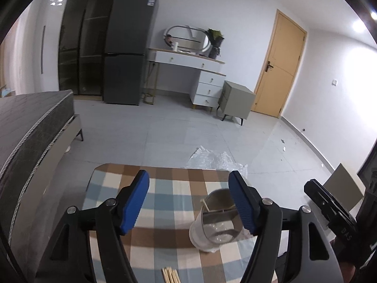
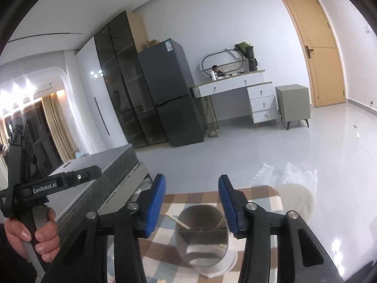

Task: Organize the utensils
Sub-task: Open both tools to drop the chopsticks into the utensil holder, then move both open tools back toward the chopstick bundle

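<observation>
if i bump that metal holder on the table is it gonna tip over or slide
The metal holder is probably tippy: it is taller than wide, and a chopstick leans out over its rim. It likely won't slide much, since it sits on a white base on the checked cloth. Its thin shiny wall suggests it is light.

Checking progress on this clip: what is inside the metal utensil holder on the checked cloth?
The metal utensil holder has a divider across it, and two pale chopsticks lean out over its rim, one on each side. Their lower ends and the holder's bottom are hidden by its wall.
</observation>
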A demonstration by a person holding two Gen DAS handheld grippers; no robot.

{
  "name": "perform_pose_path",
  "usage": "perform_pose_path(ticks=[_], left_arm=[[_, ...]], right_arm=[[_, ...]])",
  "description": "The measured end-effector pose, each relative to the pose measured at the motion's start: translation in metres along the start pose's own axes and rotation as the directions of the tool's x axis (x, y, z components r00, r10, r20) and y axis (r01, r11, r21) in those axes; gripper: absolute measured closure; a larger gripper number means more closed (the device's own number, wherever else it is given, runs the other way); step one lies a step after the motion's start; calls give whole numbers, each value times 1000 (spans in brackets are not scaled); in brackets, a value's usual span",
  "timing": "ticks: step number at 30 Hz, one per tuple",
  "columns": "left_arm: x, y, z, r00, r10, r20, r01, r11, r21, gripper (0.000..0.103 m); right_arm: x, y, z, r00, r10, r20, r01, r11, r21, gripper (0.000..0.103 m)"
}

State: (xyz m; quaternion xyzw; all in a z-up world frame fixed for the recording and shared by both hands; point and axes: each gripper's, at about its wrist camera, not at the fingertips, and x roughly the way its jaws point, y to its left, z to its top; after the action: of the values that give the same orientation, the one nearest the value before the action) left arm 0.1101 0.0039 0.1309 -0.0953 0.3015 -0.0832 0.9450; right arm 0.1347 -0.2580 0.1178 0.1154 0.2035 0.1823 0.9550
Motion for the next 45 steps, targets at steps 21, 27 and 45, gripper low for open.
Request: perform_pose_path(ticks=[21, 27, 45], left_arm=[[-29, 19, -63, 991, 132, 36, -132, 991, -24, 10], [-21, 29, -86, 989, 147, 29, -146, 989, -16, 10], [25, 62, -167, 973, 193, -126, -202, 977, -65, 10]], right_arm=[[-59, 66, -60, 999, 15, 31, -13, 998, -62, 12], [-55, 68, -89, 1000, 8, -23, -9, 999, -49, 11], [-23, 70, -166, 974, -33, -222, 13, 996, -92, 10]])
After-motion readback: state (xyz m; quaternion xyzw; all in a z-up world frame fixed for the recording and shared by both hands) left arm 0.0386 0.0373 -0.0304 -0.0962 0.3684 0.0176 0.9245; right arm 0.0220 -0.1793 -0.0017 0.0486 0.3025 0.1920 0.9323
